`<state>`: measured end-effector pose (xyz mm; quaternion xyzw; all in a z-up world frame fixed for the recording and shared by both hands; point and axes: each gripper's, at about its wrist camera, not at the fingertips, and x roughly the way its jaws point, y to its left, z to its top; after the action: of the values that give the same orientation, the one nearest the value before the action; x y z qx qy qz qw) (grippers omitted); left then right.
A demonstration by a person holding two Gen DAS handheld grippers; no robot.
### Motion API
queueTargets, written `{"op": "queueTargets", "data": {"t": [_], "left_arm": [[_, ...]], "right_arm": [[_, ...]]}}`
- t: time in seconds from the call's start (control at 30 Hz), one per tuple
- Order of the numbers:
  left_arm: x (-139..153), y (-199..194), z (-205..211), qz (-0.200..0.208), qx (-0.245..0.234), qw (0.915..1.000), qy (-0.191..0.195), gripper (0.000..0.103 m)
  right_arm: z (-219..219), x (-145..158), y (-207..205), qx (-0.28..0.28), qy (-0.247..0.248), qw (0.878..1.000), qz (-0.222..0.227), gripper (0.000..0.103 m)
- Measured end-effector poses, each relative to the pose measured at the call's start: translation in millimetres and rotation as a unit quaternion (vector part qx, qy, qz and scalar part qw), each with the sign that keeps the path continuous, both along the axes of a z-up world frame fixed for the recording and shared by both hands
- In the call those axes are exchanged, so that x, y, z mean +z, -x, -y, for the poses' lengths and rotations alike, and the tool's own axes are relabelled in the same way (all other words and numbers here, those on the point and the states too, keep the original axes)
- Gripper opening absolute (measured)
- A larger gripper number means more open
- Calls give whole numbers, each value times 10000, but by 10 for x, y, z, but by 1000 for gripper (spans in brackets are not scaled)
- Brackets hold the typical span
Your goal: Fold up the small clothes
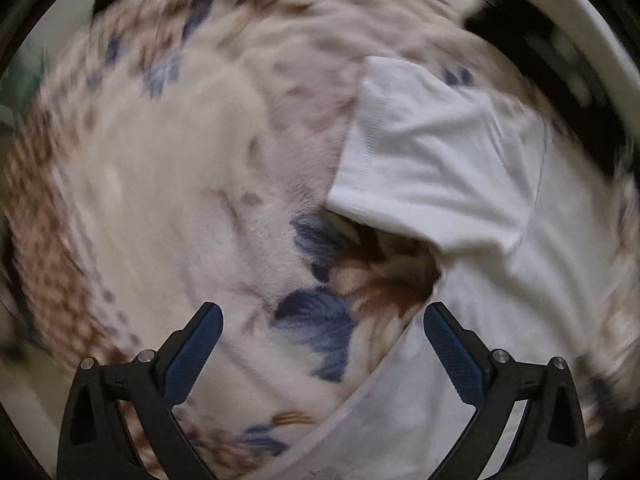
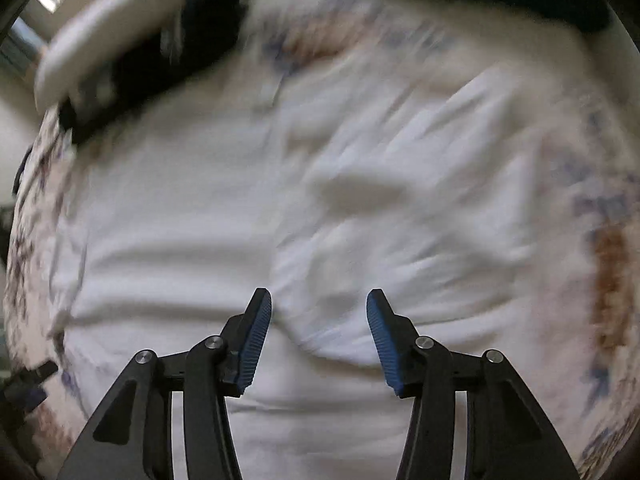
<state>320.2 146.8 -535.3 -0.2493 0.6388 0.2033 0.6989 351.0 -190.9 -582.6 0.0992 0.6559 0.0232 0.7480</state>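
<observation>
White garment point(image 1: 460, 168): small white knit piece, spread on a fleecy blanket; ribbed hem visible along the sleeve end in the left wrist view.
Sleeve point(image 1: 432, 152): short, lying flat, pointing away from the garment body toward the upper middle of the left wrist view; lower corner slightly lifted over a shadowed gap.
Garment body point(image 2: 320, 208): fills most of the right wrist view, creased, with a raised fold near the middle.
Blanket point(image 1: 180, 200): cream plush with blue and brown floral print; lies under the garment and shows around it on all sides.
Left gripper point(image 1: 323, 320): fingers spread wide apart, nothing between them; blue ribbed pads point(image 1: 192, 356) facing inward; hovering over the blanket just beside the garment's edge.
Right gripper point(image 2: 319, 304): fingers apart, nothing clamped; positioned over the white fabric.
Writing, labels, brands: none legible; both views blurred by motion.
Background point(image 2: 120, 32): pale curved edge and dark area beyond the blanket, too blurred to identify.
</observation>
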Motion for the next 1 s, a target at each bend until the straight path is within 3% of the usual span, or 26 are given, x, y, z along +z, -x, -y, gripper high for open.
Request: {"op": "queueTargets", "data": {"t": [0.07,0.1,0.2,0.3,0.33,0.37,0.43,0.47,0.5,0.57,0.6,0.67,0.7,0.8,0.87,1.0], "left_arm": [[-77,22,-149,176,518,9964,642,103],[-133,30,-226,299,848,9904,1047,103],[-322,19,-392,550,1831,9598,2056,103],[-398,-96,-490,877,2374,9428,2168,102],[-401,-150,-508,968,2434,9413,2129,101],[-392,-219,-517,1088,2498,9400,2054,91],[-351,-330,-560,1334,2447,9406,1941,53],[-299,-421,-553,1412,2283,9466,1788,21],[-272,-524,-600,1513,2122,9505,1693,7],[-159,-610,-526,1675,1780,9597,1390,6],[-44,-669,-444,1791,1419,9684,1004,5],[199,-762,-229,2040,650,9758,441,5],[302,-773,-100,2181,226,9755,199,4],[548,-873,507,2447,-1266,9606,-370,4],[568,-822,976,2443,-2194,9433,-493,4],[383,-605,1702,2201,-3401,9134,-407,4]], "right_arm": [[-91,-9,26,-24,-55,10000,-7,52],[-105,37,67,-44,-8,9999,98,52],[-36,159,198,-302,40,9993,217,52],[116,234,300,-695,2,9974,181,52],[173,235,333,-804,10,9967,141,52],[222,240,375,-890,32,9960,110,52],[298,249,422,-1015,178,9947,68,52],[303,298,478,-1047,201,9943,49,52],[335,293,497,-1086,228,9938,21,52],[367,297,526,-1171,279,9927,2,52],[391,318,536,-1214,288,9922,9,52],[431,352,574,-1295,328,9910,19,52],[439,369,590,-1321,328,9907,24,52],[555,410,673,-1444,343,9889,40,52],[625,420,720,-1496,334,9882,34,52],[738,403,767,-1549,367,9873,-16,52]]}}
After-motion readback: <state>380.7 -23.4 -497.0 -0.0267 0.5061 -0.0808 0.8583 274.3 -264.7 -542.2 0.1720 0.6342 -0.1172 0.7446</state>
